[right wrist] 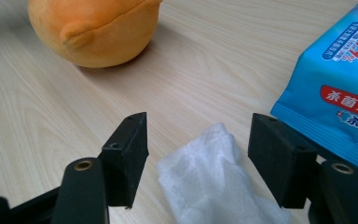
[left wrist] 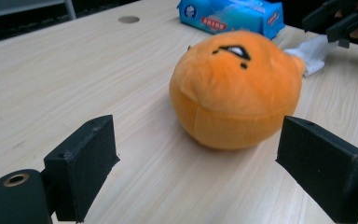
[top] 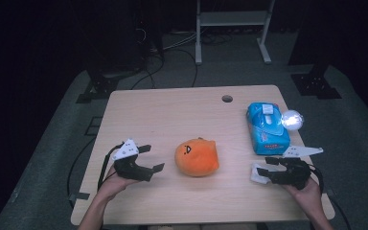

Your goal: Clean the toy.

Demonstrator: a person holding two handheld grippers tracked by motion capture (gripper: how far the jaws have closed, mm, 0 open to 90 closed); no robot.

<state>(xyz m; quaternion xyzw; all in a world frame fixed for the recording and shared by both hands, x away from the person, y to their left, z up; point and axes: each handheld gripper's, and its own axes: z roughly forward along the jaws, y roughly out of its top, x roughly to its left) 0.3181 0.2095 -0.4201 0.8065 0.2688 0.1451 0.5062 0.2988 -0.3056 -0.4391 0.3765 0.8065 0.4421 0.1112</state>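
On table, high view: I see orange plush (top: pixel 197 156) mid-table, left gripper (top: pixel 148 158) just beside it; right gripper (top: pixel 264 171) at a white wipe (top: pixel 258 173)
Left gripper view: jaws spread wide, empty — plush ahead, untouched
Right gripper view: jaws apart, wipe (right wrist: pixel 212 179) lying between — pads not pressing; blue wipes pack (right wrist: pixel 342 88) just beside

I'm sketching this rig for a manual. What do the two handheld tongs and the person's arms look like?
Both the left tongs and the right tongs are black, each with two blocky, flat-faced jaws and a pale grey three-cornered plate on top. A black cable trails from each. Round screw holes show on the jaw arms. The forearms are bare, with no sleeves showing.
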